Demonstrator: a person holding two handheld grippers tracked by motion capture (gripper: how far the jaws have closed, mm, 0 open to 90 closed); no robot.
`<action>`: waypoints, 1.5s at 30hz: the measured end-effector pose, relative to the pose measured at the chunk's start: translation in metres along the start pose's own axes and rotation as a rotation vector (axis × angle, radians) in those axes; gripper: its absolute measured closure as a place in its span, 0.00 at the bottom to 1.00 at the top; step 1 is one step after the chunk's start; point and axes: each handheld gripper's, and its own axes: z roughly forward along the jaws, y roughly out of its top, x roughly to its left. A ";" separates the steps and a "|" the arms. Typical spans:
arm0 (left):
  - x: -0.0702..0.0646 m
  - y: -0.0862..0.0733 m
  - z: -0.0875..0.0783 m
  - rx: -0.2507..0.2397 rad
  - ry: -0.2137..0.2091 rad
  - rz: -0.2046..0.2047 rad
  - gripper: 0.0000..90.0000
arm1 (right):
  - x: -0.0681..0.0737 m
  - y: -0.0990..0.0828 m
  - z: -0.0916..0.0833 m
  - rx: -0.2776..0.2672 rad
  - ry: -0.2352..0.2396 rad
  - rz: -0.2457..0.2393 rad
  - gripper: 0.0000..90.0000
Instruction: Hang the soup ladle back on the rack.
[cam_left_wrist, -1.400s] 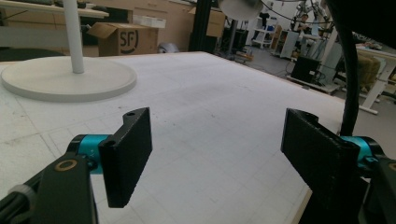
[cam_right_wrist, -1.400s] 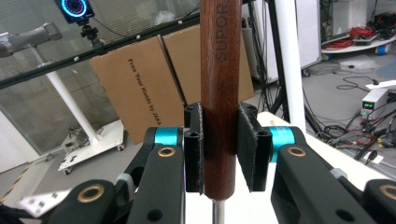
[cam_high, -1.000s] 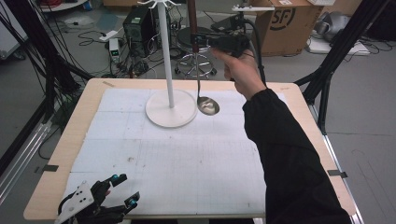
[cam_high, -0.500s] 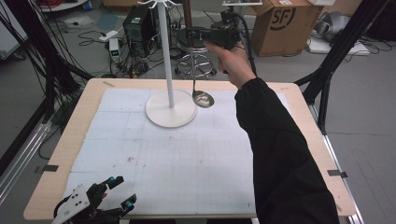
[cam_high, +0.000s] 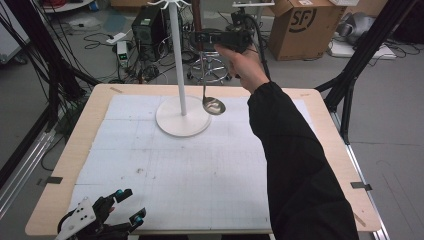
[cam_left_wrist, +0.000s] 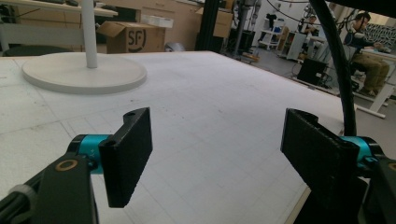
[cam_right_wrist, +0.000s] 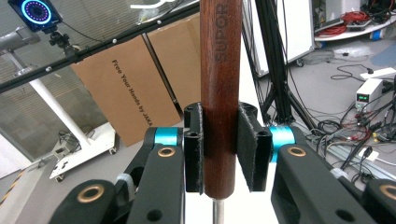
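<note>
In the high view we hold the right gripper (cam_high: 200, 38) in the upper middle of the frame, above the far edge of the table (cam_high: 60, 165). Its jaws are clamped on the dark wooden handle of a ladle (cam_high: 214, 105), which hangs straight down from them. In the right gripper view that brown handle runs upright through the centre of the frame, with both black pads pressed against its sides and a thin metal shaft showing below the wood.

The ladle's shiny bowl sits low, in the upper centre of the high view, just beside the right edge of the white rack's round base (cam_high: 182, 122); we cannot tell whether it touches the white mat (cam_high: 200, 175) or hovers above it. The rack's pole (cam_high: 176, 55) rises just left of the ladle.

Our left gripper (cam_high: 127, 207) rests at the lower left of the frame, near the table's near edge. In the left gripper view its jaws stand wide apart with nothing between them.
</note>
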 end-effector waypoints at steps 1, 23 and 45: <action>0.000 0.000 0.000 0.000 0.001 0.000 0.28 | 0.000 0.000 0.001 0.001 0.000 0.001 0.82; 0.000 -0.001 -0.007 -0.007 0.021 -0.003 0.28 | -0.002 -0.004 0.027 0.009 0.002 -0.035 0.82; 0.001 -0.002 -0.005 0.008 -0.020 -0.052 0.28 | -0.004 -0.036 0.018 0.025 -0.058 0.049 0.35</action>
